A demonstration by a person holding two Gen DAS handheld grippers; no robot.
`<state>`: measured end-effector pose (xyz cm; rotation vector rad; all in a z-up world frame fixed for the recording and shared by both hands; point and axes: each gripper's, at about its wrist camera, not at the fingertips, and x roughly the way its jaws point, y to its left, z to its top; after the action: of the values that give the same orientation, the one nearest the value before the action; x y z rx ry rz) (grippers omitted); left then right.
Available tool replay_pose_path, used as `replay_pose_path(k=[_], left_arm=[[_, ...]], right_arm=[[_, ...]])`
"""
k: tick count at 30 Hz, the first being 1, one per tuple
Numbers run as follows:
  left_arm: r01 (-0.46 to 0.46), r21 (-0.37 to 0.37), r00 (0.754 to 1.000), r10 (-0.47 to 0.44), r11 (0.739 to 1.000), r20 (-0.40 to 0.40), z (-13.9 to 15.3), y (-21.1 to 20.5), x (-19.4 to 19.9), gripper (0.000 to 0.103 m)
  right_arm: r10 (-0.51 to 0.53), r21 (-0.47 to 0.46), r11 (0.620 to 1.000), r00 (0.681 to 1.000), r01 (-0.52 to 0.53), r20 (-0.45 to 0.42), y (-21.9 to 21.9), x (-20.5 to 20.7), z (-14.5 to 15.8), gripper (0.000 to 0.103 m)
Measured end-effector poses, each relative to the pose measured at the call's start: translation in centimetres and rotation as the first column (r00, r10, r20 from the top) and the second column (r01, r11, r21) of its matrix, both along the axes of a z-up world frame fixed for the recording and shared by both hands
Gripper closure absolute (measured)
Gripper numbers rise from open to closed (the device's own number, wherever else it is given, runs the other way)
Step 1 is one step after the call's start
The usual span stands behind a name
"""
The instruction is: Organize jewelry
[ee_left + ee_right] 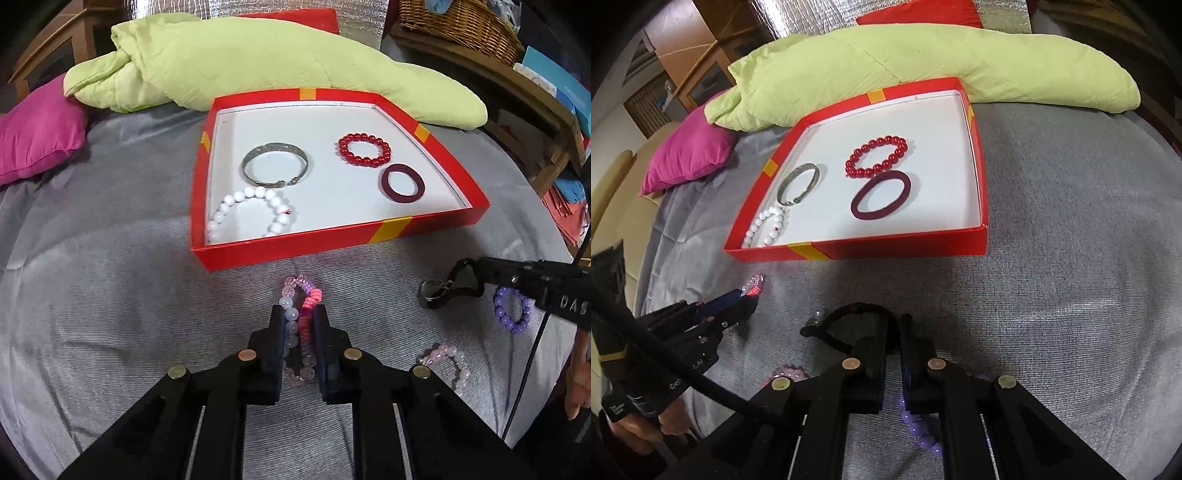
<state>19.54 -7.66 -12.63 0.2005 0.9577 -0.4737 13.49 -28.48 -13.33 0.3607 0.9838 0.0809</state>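
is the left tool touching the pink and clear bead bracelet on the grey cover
Touching. The left wrist view shows the left tool closed on the pink and clear beaded bracelet, both black fingers pressing its strands together, no gap.

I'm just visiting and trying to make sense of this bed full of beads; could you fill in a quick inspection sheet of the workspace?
Surface: grey bedspread.
Job's things: red box holds silver bangle, red bead bracelet, maroon ring, white bead bracelet; purple bead bracelet and pale pink bracelet lie outside.
Clutter: green quilt, magenta pillow.
Grippers: left gripper shut on pink bead bracelet; right gripper shut on black cord pendant.
Cables: black cable.
Surroundings: wicker basket.
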Motion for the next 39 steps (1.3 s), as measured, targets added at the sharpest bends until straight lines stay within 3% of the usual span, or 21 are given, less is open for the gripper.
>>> replay_pose_path(k=[7, 12, 13, 14, 15, 16, 17, 20, 26, 29, 33, 39], left_arm=[[0.009, -0.017, 1.0, -0.009, 1.0, 0.013, 0.7, 1.7, -0.5, 0.087], [0.004, -0.019, 1.0, -0.004, 1.0, 0.019, 1.2, 2.5, -0.6, 0.087], [0.001, -0.013, 1.0, 0.0, 1.0, 0.018, 1.3, 2.6, -0.6, 0.087], [-0.006, -0.006, 1.0, 0.006, 1.0, 0.015, 1.2, 2.8, -0.6, 0.087], [-0.01, -0.003, 1.0, 0.01, 1.0, 0.015, 1.3, 2.9, -0.6, 0.087], [-0.014, -0.002, 1.0, 0.014, 1.0, 0.017, 1.3, 3.1, -0.6, 0.087], [-0.016, -0.002, 1.0, 0.016, 1.0, 0.019, 1.4, 3.3, -0.6, 0.087], [-0.021, -0.002, 1.0, 0.021, 1.0, 0.022, 1.5, 3.5, -0.6, 0.087], [-0.016, -0.001, 1.0, 0.016, 1.0, 0.022, 1.5, 3.4, -0.8, 0.087], [-0.01, -0.008, 1.0, 0.01, 1.0, 0.018, 1.6, 3.3, -0.9, 0.087], [-0.008, -0.017, 1.0, 0.008, 1.0, 0.024, 1.8, 3.3, -1.0, 0.087], [-0.016, -0.023, 0.999, 0.017, 1.0, 0.028, 2.0, 3.4, -0.9, 0.087]], right_arm=[[-0.024, 0.052, 0.998, 0.999, 0.022, 0.039, -0.8, -0.6, 1.3, 0.096], [-0.038, 0.1, 0.994, 0.999, 0.039, -0.015, -1.4, -0.2, 0.9, 0.09], [-0.036, 0.1, 0.994, 0.999, 0.037, -0.02, -1.3, -0.2, 0.8, 0.085], [-0.032, 0.088, 0.995, 0.999, 0.035, -0.028, -1.1, -0.2, 0.8, 0.067], [-0.03, 0.078, 0.996, 0.999, 0.033, -0.032, -0.9, -0.2, 0.7, 0.042], [-0.026, 0.072, 0.997, 0.999, 0.028, -0.027, -0.8, -0.2, 0.8, 0.033], [-0.017, 0.07, 0.997, 1.0, 0.017, -0.003, -0.5, -0.4, 1.1, 0.03], [-0.008, 0.043, 0.999, 0.999, 0.007, 0.032, 0.1, -0.4, 1.3, 0.03], [0.023, 0.018, 1.0, 0.999, -0.022, -0.025, 1.9, 0.8, -0.2, 0.038], [0.039, -0.042, 0.998, 0.999, -0.04, -0.015, 2.8, 0.9, -0.5, 0.054], [0.049, -0.09, 0.995, 0.999, -0.051, -0.021, 2.8, 0.9, -0.8, 0.095], [0.034, -0.091, 0.995, 0.999, -0.035, -0.003, 1.5, 0.4, -0.4, 0.095]])
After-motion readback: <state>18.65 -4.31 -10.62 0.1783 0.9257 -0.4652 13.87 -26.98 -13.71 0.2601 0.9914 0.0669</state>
